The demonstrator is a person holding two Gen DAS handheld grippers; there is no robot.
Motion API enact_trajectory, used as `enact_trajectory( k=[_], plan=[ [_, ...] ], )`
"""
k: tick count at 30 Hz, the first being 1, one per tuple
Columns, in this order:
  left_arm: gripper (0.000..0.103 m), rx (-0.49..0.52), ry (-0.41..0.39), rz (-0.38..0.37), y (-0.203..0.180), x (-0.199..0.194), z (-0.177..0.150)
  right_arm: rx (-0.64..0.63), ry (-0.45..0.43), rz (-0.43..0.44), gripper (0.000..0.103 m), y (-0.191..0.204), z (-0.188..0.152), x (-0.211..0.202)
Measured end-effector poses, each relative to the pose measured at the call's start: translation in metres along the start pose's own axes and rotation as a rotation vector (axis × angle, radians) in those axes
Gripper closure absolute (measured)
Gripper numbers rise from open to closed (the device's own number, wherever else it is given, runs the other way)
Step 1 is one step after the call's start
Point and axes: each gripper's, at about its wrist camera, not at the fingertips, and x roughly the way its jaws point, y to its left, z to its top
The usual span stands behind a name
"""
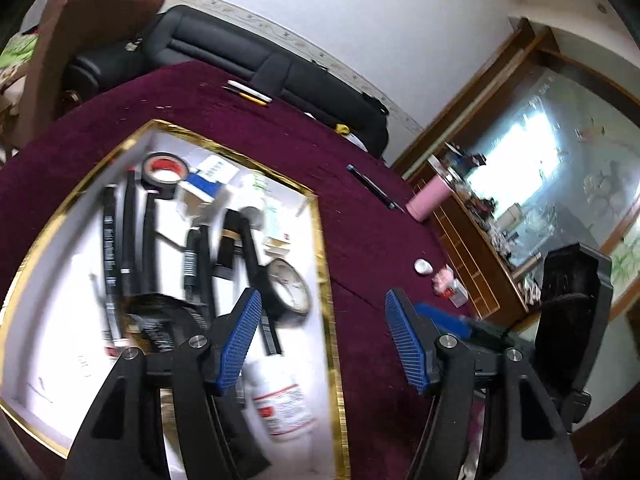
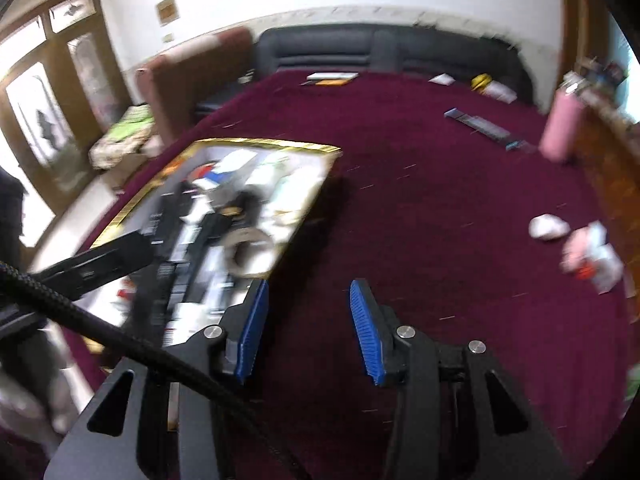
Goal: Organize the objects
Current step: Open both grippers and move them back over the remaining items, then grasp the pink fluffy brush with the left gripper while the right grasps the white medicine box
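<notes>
A white box with a gold rim (image 1: pixel 326 280) lies on the maroon cloth. It holds black markers (image 1: pixel 128 236), a black tape roll with a red core (image 1: pixel 164 168), a round black-rimmed thing (image 1: pixel 288 292) and a white bottle with a red label (image 1: pixel 280 400). My left gripper (image 1: pixel 322 300) hangs over the box's right rim, open, with nothing between its blue pads. In the right wrist view, my right gripper (image 2: pixel 310 286) stands open over bare cloth just right of the box (image 2: pixel 304 146), also holding nothing.
A dark pen (image 1: pixel 374 192), a pink bottle (image 1: pixel 426 200), a small white object (image 1: pixel 423 267) and a pink packet (image 1: pixel 446 280) lie on the cloth to the right. Pens (image 2: pixel 332 78) rest near the far edge, by a black sofa (image 2: pixel 360 48). A wooden cabinet (image 1: pixel 480 248) stands beyond.
</notes>
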Motion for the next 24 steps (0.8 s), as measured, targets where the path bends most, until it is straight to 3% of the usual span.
enact_trajectory(
  k=[5,9,17,20,24],
  plan=[
    [0.044,0.075,0.051,-0.02,-0.035,0.021,-0.002,-0.003,-0.037,-0.128,0.062,-0.033,-0.003,-0.006],
    [0.045,0.14,0.099,-0.029,-0.066,0.042,-0.003,0.024,-0.036,-0.171,0.062,-0.07,-0.009,-0.008],
    [0.045,0.281,0.19,-0.042,-0.133,0.099,-0.005,0.326,-0.024,-0.239,0.062,-0.235,-0.036,-0.029],
    [0.045,0.307,0.235,-0.048,-0.151,0.127,-0.011,0.352,-0.024,-0.302,0.062,-0.283,-0.039,-0.033],
    [0.045,0.318,0.294,-0.075,-0.171,0.16,-0.021,0.317,-0.001,-0.277,0.061,-0.319,-0.03,-0.019]
  ],
)
